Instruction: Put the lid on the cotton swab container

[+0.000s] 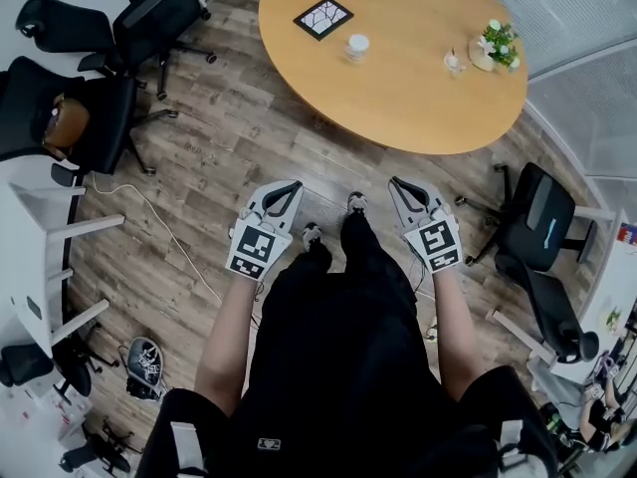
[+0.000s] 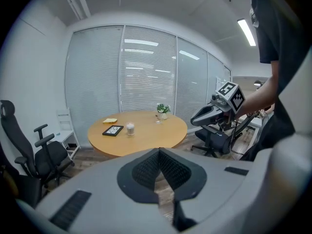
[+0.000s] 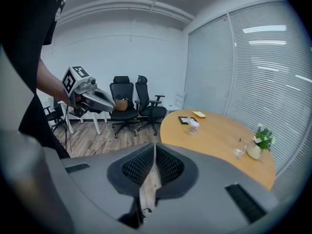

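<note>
Wood floor (image 1: pixel 229 137) fills the head view, and up top sits the big round table (image 1: pixel 418 78), with black chairs (image 1: pixel 149 13) crowded at the left. The person (image 1: pixel 348 366) in black stands back from the table, arms down, a gripper in each hand at thigh level. Left gripper (image 1: pixel 292 184): jaws pressed together, nothing in them, and its own view confirms it, pads meeting edge to edge at the left gripper (image 2: pixel 159 152). Right gripper (image 1: pixel 398 181): same story, closed and empty, with the ribbed pads of the right gripper (image 3: pixel 154 147) touching. Now the container (image 1: pixel 356 46): it stands upright on the table's far left part, well apart from both grippers, ahead of and between them. Whether its lid is on, I cannot tell; it is too small. Just beyond it lies a black board (image 1: pixel 322 17), and a plant (image 1: pixel 495 43) and a glass (image 1: pixel 454 63) sit over on the table's right side. The left gripper view adds the wall of blinds (image 2: pixel 146 67) behind the table, with the container (image 2: pixel 130 128) beside the board (image 2: pixel 113 130). The right gripper view looks the other way instead, to a white wall (image 3: pixel 122 52) and the chairs (image 3: pixel 122 106), with the container (image 3: pixel 193 126) on the table's near-left edge.
</note>
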Motion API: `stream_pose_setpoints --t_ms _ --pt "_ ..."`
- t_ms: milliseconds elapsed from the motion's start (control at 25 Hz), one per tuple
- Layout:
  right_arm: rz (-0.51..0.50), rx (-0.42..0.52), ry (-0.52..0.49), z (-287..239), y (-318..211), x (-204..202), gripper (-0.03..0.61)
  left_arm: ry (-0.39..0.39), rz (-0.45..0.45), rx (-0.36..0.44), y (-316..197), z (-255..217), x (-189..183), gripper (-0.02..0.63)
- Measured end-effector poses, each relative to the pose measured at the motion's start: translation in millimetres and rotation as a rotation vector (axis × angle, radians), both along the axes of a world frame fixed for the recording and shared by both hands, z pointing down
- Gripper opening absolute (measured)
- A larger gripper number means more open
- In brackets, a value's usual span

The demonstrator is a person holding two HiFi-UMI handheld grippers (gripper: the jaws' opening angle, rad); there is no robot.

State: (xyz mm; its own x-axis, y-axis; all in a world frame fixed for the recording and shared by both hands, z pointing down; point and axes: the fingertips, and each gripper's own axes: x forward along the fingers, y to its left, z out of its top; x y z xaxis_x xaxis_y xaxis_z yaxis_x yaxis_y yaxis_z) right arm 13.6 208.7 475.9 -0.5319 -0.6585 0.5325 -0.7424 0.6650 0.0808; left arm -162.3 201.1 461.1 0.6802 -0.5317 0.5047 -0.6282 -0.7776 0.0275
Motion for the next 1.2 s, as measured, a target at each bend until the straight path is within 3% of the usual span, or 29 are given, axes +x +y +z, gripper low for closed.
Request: stream_pose_setpoints --t_ms 360,1200 --pt "-0.036 -0.015 -0.035 5.2 -40.8 43.7 0.011 -0.028 -0.047 0.016 -33.9 -10.3 40.5 0.006" --pt "-0.192 -0.054 -0.076 27.1 -105.6 92.5 0.011 -0.087 -0.156 0.023 -91.0 -15.4 98.7 0.008"
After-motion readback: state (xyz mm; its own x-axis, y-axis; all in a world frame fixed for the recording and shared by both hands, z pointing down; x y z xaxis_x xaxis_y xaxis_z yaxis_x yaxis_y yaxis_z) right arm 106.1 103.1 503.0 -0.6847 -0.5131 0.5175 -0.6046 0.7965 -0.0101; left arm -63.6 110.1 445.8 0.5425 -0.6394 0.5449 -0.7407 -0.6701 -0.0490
